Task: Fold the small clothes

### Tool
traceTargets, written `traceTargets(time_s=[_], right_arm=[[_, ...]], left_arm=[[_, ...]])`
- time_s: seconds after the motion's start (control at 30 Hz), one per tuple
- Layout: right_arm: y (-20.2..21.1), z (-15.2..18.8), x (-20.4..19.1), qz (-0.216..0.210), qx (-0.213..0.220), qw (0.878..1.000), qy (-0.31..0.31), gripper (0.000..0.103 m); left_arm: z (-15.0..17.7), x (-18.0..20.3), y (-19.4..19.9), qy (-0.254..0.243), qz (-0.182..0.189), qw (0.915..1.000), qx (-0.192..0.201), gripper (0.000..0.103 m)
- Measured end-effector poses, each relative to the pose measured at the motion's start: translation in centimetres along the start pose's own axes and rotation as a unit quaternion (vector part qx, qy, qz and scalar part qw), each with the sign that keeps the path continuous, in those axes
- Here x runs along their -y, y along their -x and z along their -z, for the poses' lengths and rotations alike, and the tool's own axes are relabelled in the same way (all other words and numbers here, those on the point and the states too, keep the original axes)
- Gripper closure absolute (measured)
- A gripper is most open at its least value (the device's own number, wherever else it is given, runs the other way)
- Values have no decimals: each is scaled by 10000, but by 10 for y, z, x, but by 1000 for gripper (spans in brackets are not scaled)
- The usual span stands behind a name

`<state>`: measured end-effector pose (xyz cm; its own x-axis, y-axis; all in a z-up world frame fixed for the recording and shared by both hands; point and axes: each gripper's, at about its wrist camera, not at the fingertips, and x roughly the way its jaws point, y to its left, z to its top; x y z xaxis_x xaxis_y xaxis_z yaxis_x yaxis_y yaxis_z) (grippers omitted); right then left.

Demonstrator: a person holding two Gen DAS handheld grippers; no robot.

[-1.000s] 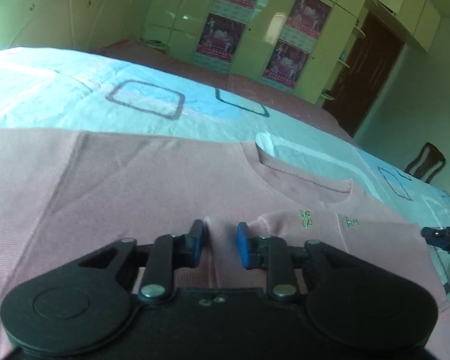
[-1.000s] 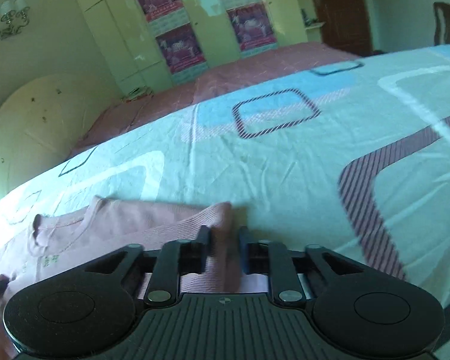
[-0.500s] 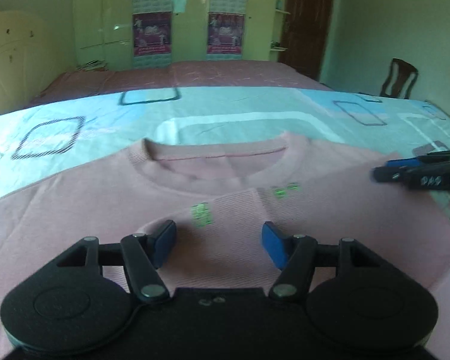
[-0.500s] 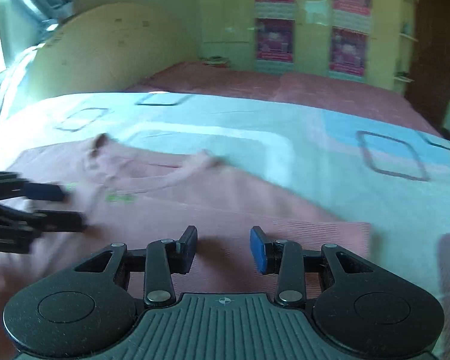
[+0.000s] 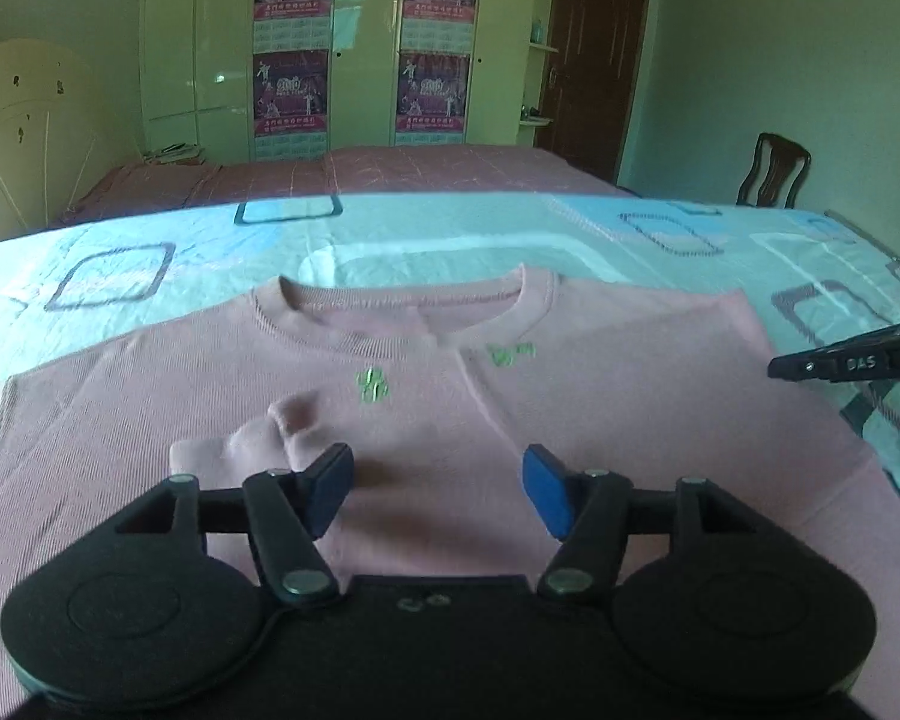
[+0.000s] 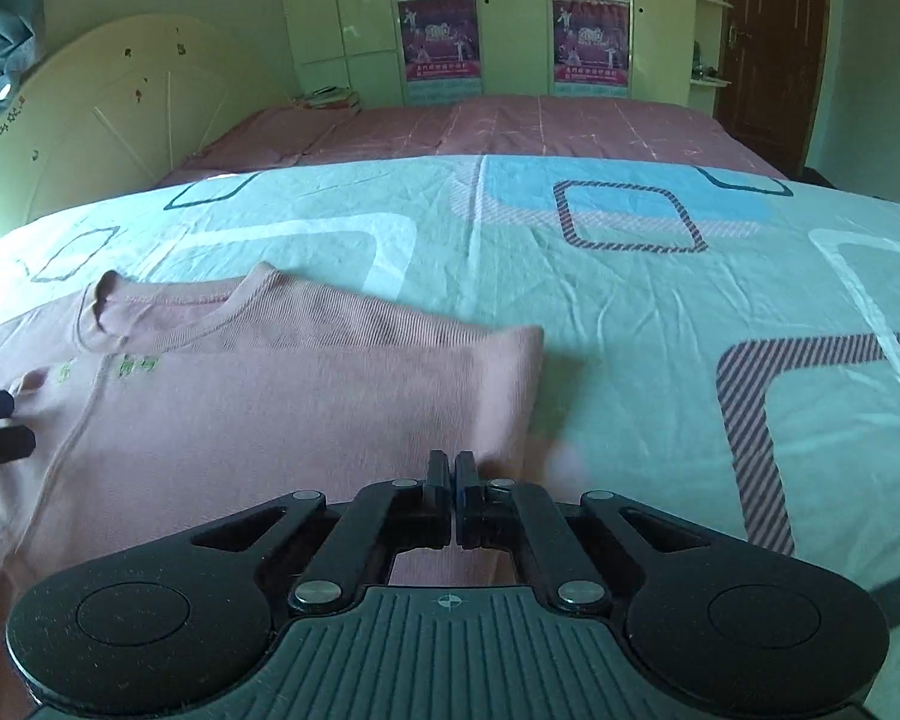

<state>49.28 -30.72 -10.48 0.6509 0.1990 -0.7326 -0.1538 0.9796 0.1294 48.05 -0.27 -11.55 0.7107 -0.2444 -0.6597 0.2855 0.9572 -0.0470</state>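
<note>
Jaws spread wide and empty, the left gripper (image 5: 438, 489) hovers over the chest of a pink top (image 5: 570, 396) lying flat, neckline away, on a patterned bedsheet (image 6: 630, 300), while the right gripper (image 6: 455, 501) has its jaws shut tight at the top's folded side edge; whether cloth is pinched there cannot be told. The fold will likely go best if the small rumple (image 5: 276, 432) just beyond the left jaws is flattened first, and the folded edge kept straight.
</note>
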Motion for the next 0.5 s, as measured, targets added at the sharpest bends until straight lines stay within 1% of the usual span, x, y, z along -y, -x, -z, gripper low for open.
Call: traceTargets(time_s=[0.03, 0.07, 0.1, 0.13, 0.2, 0.27, 0.3, 0.33, 0.37, 0.4, 0.43, 0.5], right_arm=[[4, 7, -2, 27, 13, 10000, 43, 102], [7, 11, -3, 74, 44, 9999, 92, 102], [11, 13, -6, 140, 45, 9998, 129, 102], [17, 12, -9, 179, 61, 9997, 145, 102], [34, 15, -14, 98, 235, 9996, 90, 102], [44, 23, -19, 94, 236, 9997, 34, 102], [45, 30, -21, 89, 149, 9998, -6, 102], [42, 37, -22, 85, -3, 10000, -35, 102], [38, 44, -23, 93, -138, 9999, -38, 102], [40, 48, -25, 122, -43, 9999, -23, 102], [43, 47, -27, 164, -60, 9998, -44, 102], [52, 44, -30, 191, 108, 9997, -103, 102]], left_arm=[[7, -1, -4, -51, 43, 9999, -131, 43], [8, -1, -3, -108, 49, 9999, -58, 43], [5, 0, -2, -103, 45, 9999, -104, 44], [0, 0, 3, -42, 64, 9999, -71, 44], [-5, 0, 18, 79, 164, 9996, 196, 42], [-3, 2, 27, 61, 92, 9996, 276, 41], [0, 1, 27, 82, 73, 9997, 235, 37], [5, -1, 24, 111, 73, 9999, 100, 37], [11, -3, 17, 135, 74, 9998, -134, 38], [16, -3, 15, 83, -20, 9998, -178, 39], [17, -4, 18, 45, -62, 9999, -130, 39], [17, -8, 29, 158, -14, 9999, 10, 40]])
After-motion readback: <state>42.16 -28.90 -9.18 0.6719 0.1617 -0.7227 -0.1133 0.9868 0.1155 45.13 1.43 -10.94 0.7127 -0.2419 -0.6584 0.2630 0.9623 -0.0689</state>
